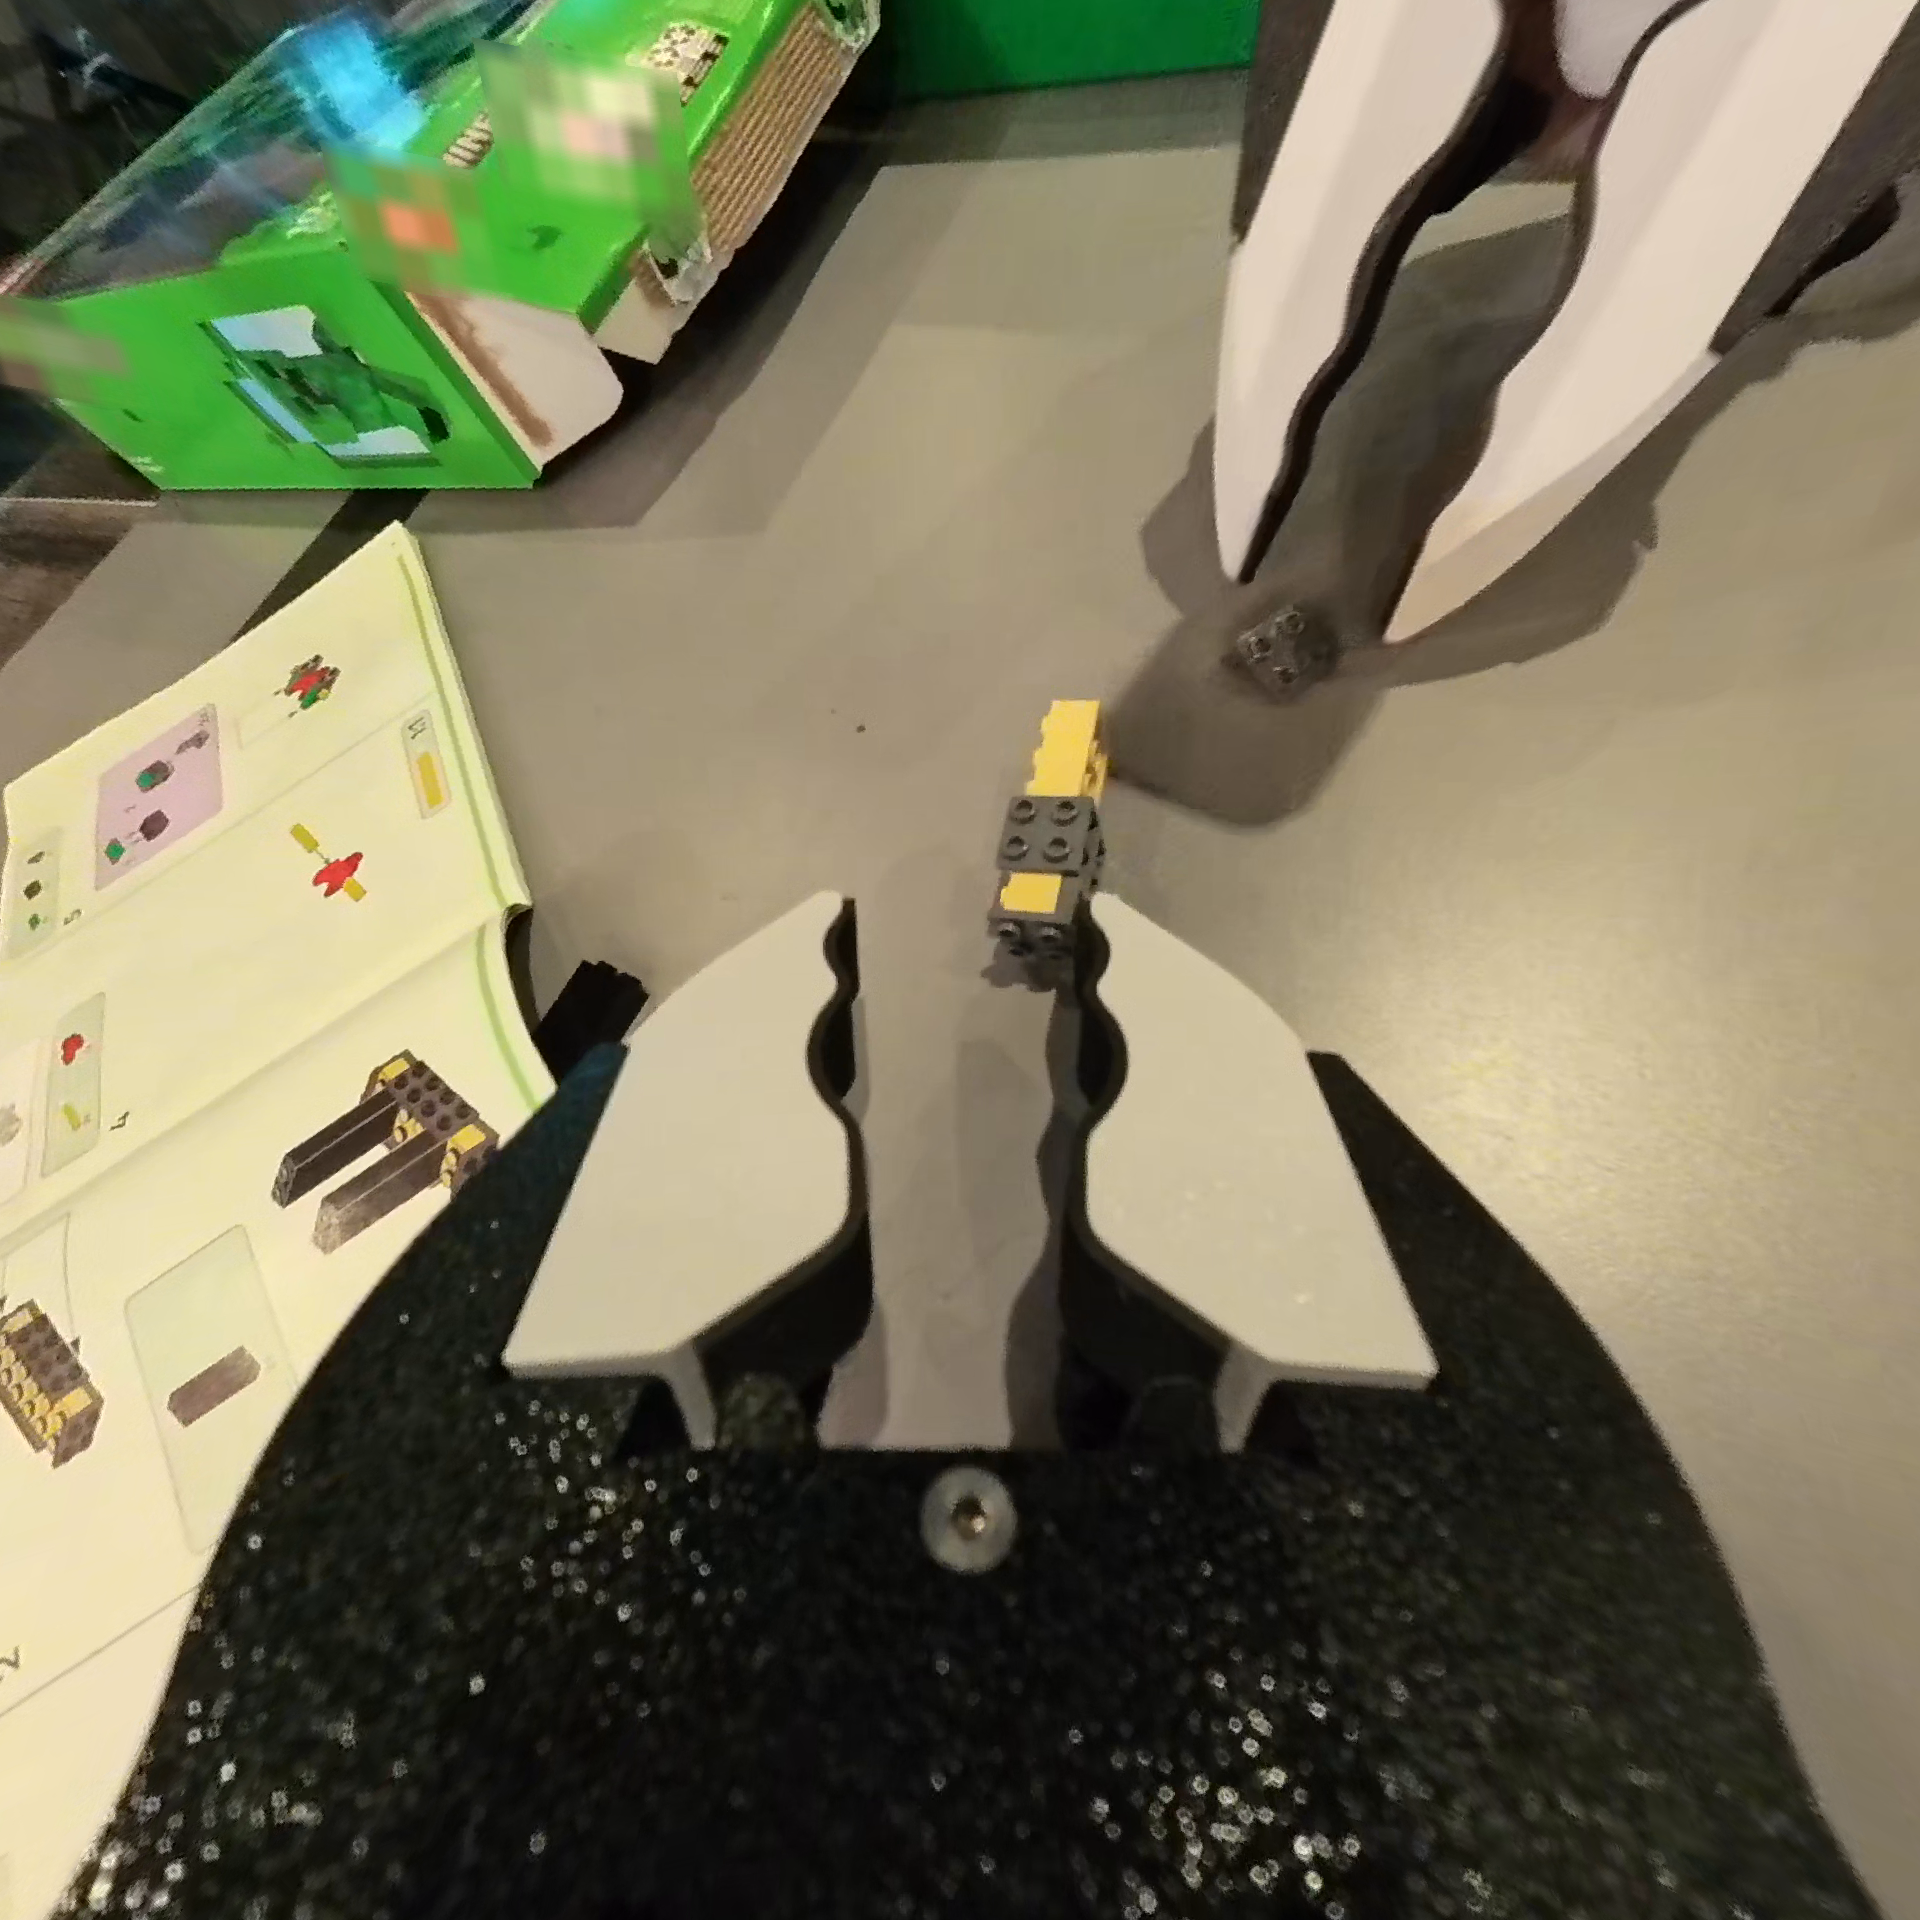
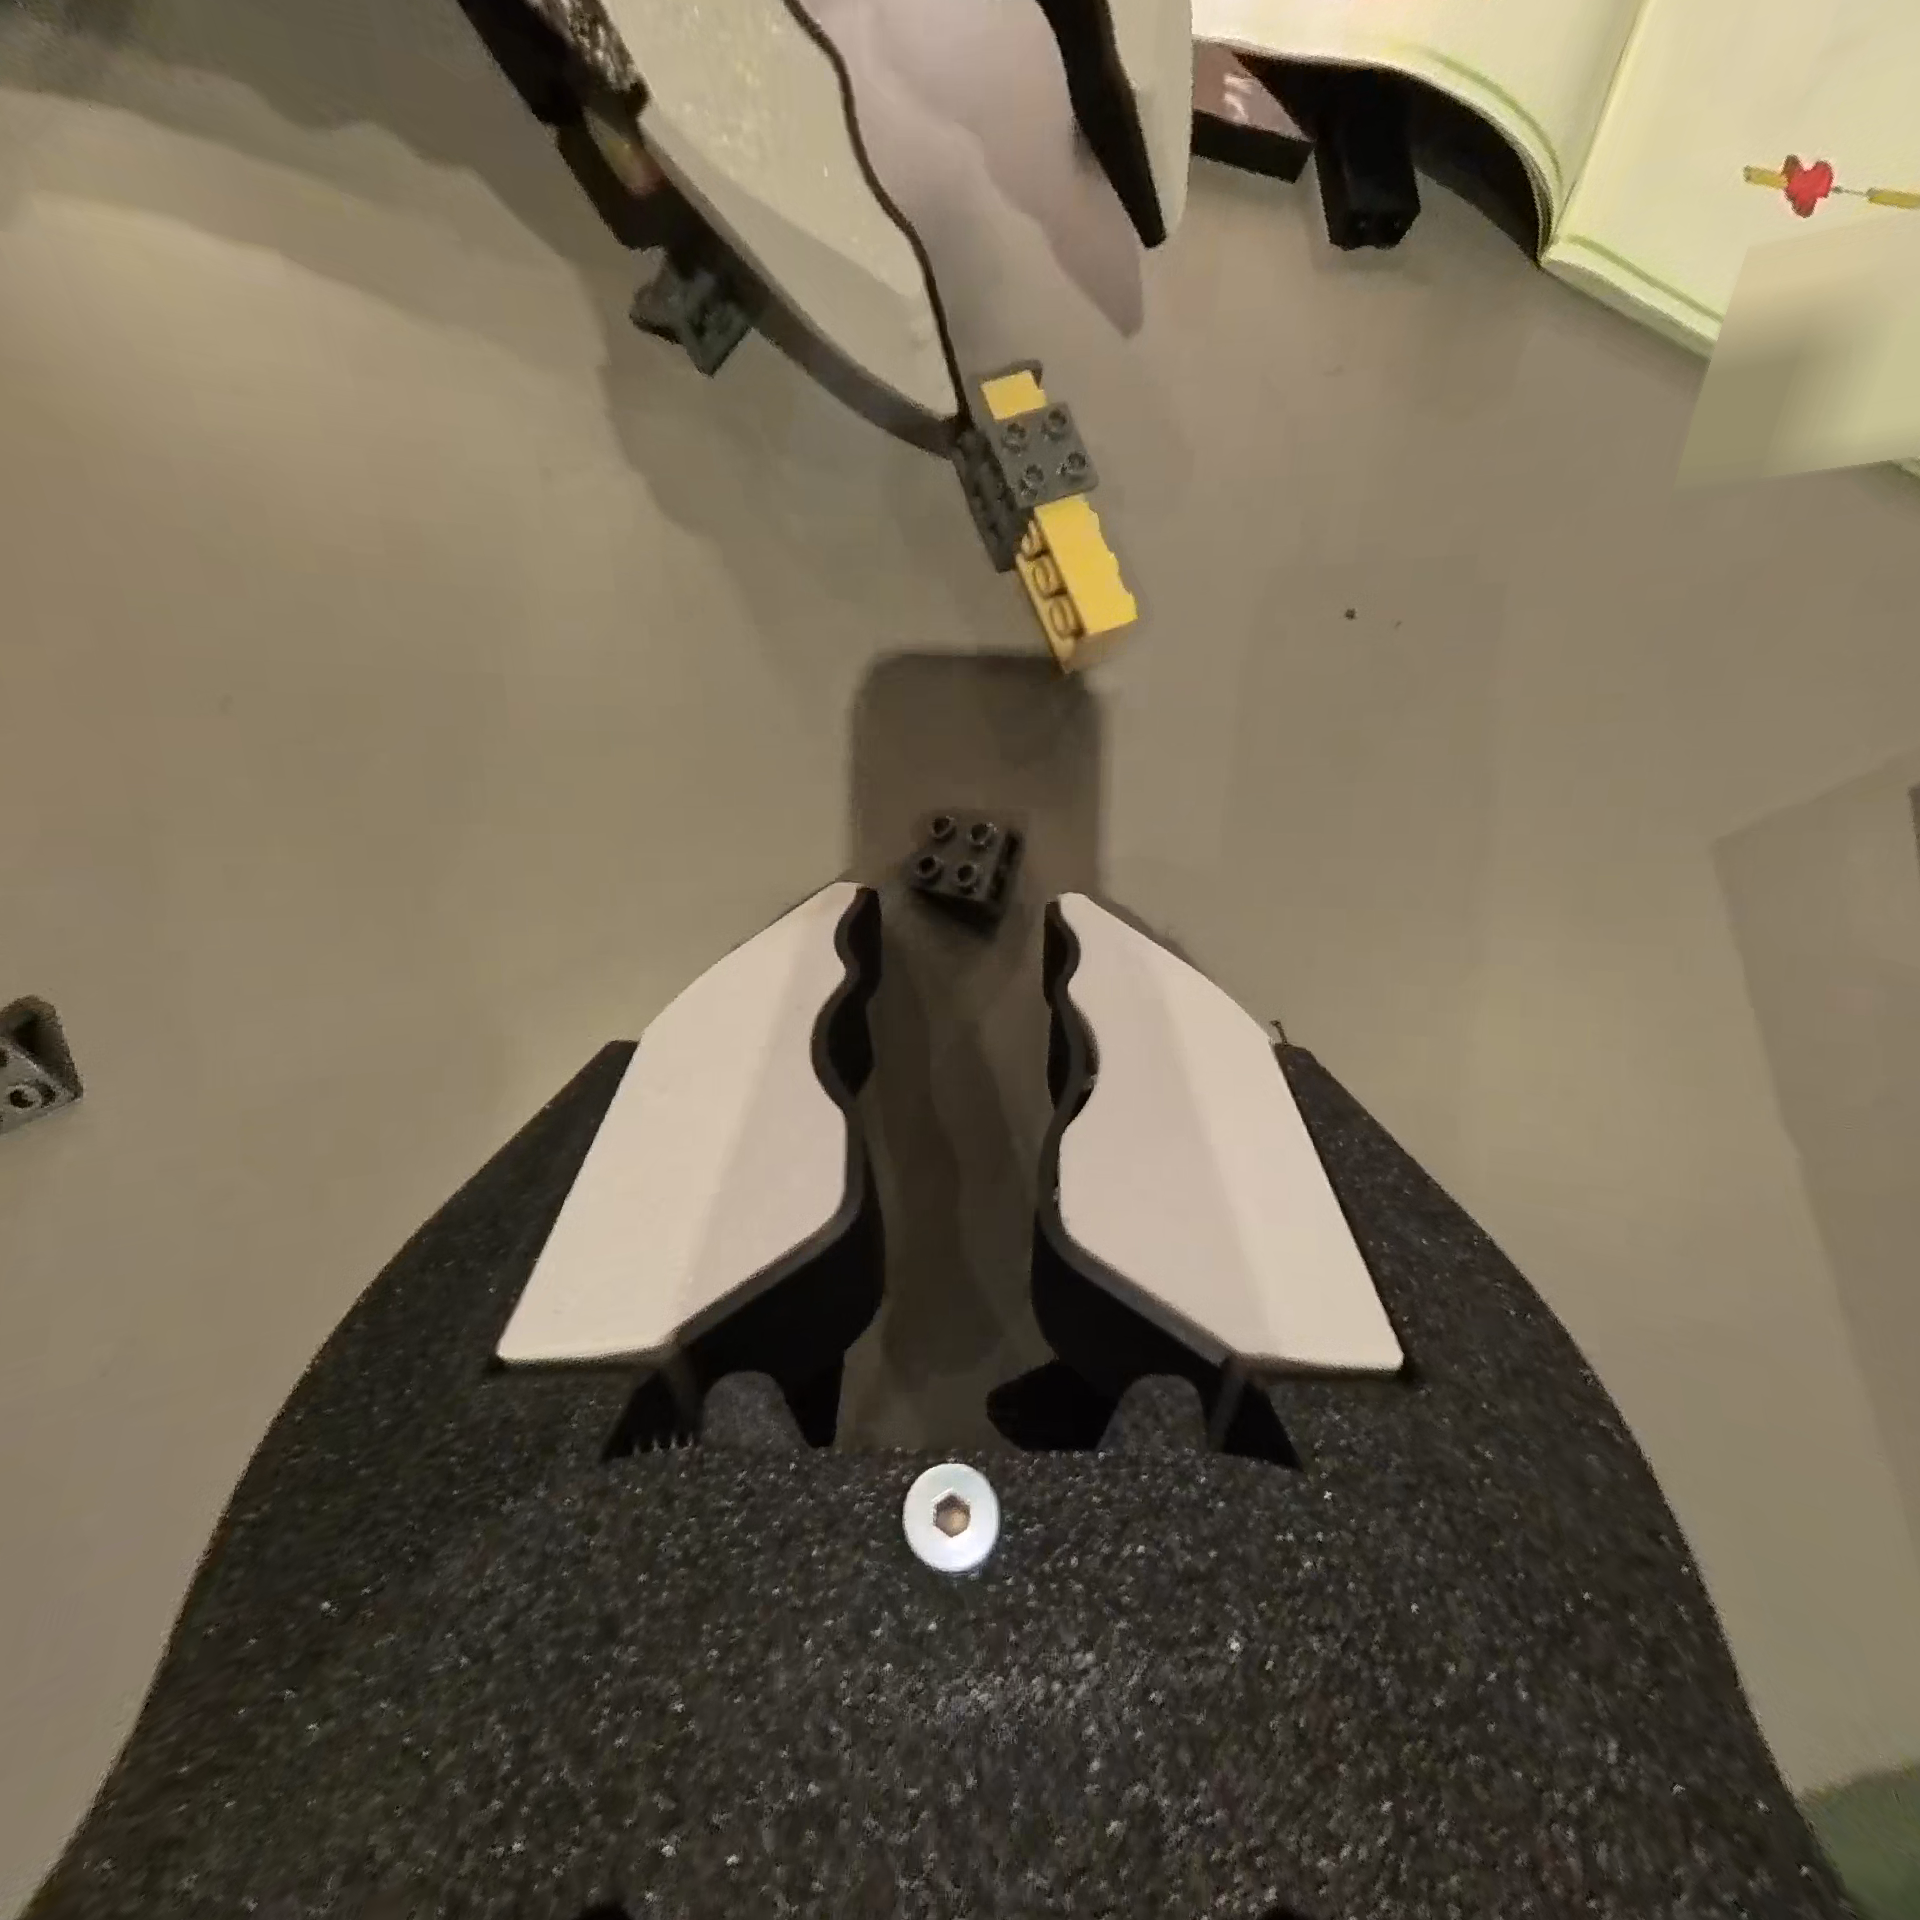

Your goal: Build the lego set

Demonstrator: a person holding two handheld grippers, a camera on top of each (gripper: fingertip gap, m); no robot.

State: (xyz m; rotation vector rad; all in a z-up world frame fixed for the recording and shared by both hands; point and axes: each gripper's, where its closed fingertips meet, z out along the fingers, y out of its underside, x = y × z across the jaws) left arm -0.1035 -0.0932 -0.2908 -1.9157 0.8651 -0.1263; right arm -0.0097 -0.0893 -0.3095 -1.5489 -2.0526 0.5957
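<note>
A small assembly of yellow and dark grey bricks [image 1: 1044,862] lies on the grey table just beyond my left gripper's right fingertip. My left gripper [image 1: 971,914] is open and holds nothing. In the right wrist view the assembly [image 2: 1049,499] lies ahead, with one finger of the left gripper [image 2: 1039,332] against its side. My right gripper [image 2: 961,899] is open, low over the table. A loose dark 2x2 brick [image 2: 961,868] lies on the table at its fingertips, not clamped. In the left wrist view the right gripper [image 1: 1314,603] stands over that brick [image 1: 1283,649].
An open instruction booklet [image 1: 260,935] lies at the left, also in the right wrist view [image 2: 1714,156]. A green box [image 1: 312,343] stands behind it. A long black brick [image 2: 1361,187] sits by the booklet. Loose dark bricks [image 2: 691,312] [image 2: 31,1060] lie on the table. The tips of one gripper are about 10 cm away from the tips of the other.
</note>
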